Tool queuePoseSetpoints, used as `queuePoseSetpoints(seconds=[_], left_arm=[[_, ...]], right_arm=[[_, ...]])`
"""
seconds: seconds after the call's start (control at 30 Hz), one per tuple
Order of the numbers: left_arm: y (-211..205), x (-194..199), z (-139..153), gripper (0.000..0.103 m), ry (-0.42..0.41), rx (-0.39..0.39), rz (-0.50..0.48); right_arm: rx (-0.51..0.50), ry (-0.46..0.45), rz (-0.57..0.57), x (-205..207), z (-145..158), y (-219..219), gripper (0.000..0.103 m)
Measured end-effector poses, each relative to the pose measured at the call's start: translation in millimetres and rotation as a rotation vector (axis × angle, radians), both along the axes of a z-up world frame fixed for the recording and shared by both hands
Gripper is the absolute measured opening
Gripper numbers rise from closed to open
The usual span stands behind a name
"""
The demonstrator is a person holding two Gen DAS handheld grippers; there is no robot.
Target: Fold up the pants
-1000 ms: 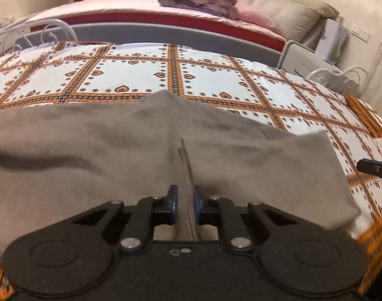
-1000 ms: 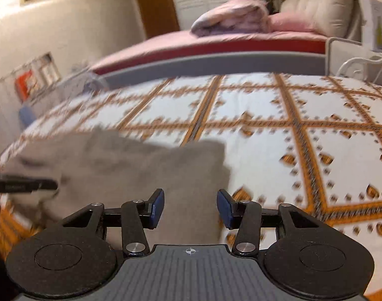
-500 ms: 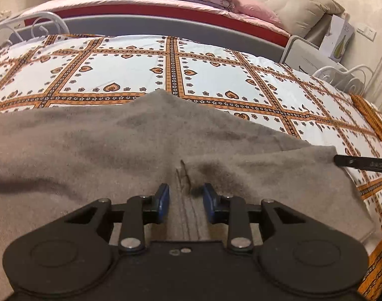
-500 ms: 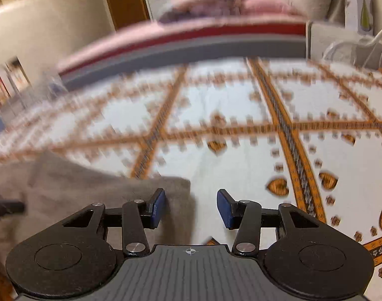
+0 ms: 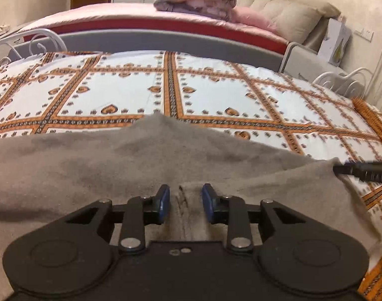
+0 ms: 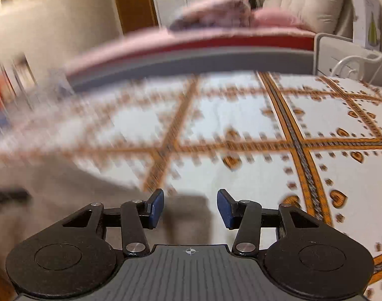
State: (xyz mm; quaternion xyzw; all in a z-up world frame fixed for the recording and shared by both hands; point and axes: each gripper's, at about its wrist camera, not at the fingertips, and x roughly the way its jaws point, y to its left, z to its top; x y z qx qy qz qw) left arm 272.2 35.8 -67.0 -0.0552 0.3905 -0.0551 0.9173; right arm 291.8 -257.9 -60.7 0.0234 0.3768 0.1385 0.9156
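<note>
The grey pants [image 5: 115, 165] lie spread across the patterned bedsheet [image 5: 130, 87], with their right part folded over. My left gripper [image 5: 185, 204] is open, its blue pads on either side of a dark seam ridge in the cloth. A black finger of my right gripper [image 5: 361, 170] touches the pants' right corner in the left wrist view. In the right wrist view, which is blurred, my right gripper [image 6: 190, 208] is open over the right edge of the pants [image 6: 65, 195]. A tip of the left gripper [image 6: 7, 195] shows at the left.
A second bed with a pink cover and a folded quilt [image 5: 196, 0] stands behind the sheet, with beige cushions [image 5: 288, 17]. A white metal bed frame [image 5: 341, 80] rises at the right and left. The orange sheet border [image 5: 374, 115] marks the right edge.
My left gripper has opened and let go of the pinched seam, which now lies flatter. My right gripper has swung to the right, staying open, at the pants' right corner.
</note>
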Motion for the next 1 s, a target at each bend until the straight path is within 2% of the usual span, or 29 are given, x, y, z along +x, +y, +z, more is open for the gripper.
queuePoseSetpoints(seconds=[0.03,0.1,0.3,0.47,0.57,0.6,0.67,0.73,0.8,0.83,0.87,0.9,0.93,1.0], left_arm=[[0.9,1.1,-0.9,0.024,0.003,-0.004,0.008],[2.4,1.9,0.1,0.025,0.002,-0.008,0.011],[3.9,-12.1,12.9,0.022,-0.024,-0.005,0.006],[0.5,-26.3,12.7,0.022,-0.008,0.012,-0.023],[-3.2,-23.7,-2.4,0.025,0.044,0.045,-0.042],[-3.1,-23.5,-3.9,0.032,0.036,0.054,-0.038],[0.3,-24.1,-1.6,0.037,0.034,0.057,-0.02],[10.6,-33.4,8.4,0.041,0.011,0.037,0.003],[26.2,-50.7,21.2,0.074,-0.042,0.057,0.032],[38.5,-62.7,27.6,0.079,-0.077,0.069,0.056],[51.4,-73.1,32.2,0.077,-0.099,0.069,0.083],[67.1,-83.7,34.9,0.071,-0.11,0.056,0.115],[85.5,-95.3,36.7,0.068,-0.115,0.028,0.146],[118.3,-114.1,36.3,0.047,-0.109,0.013,0.228]], right_arm=[[-0.023,0.036,0.01,3.0,-9.9,2.5,0.048],[0.009,0.052,0.007,3.8,-17.0,-1.3,0.049],[0.067,-0.007,0.001,-9.6,9.3,-10.7,0.05],[0.043,-0.044,0.104,-42.5,30.4,1.8,0.05],[0.032,0.012,0.187,-63.0,22.0,16.0,0.051],[0.011,0.033,0.221,-69.0,15.7,22.4,0.052],[-0.083,0.087,0.273,-76.2,-2.7,38.8,0.056],[-0.124,0.052,0.291,-83.6,-4.7,47.0,0.061],[-0.103,0.006,0.297,-90.1,7.1,45.4,0.061],[-0.063,-0.035,0.296,-96.0,16.1,40.8,0.063],[-0.037,-0.058,0.29,-100.1,21.2,35.9,0.069],[-0.024,-0.074,0.28,-103.4,24.5,32.5,0.073],[-0.016,-0.086,0.27,-105.6,27.2,29.8,0.073],[0.003,-0.07,0.253,-103.7,27.4,24.6,0.074]])
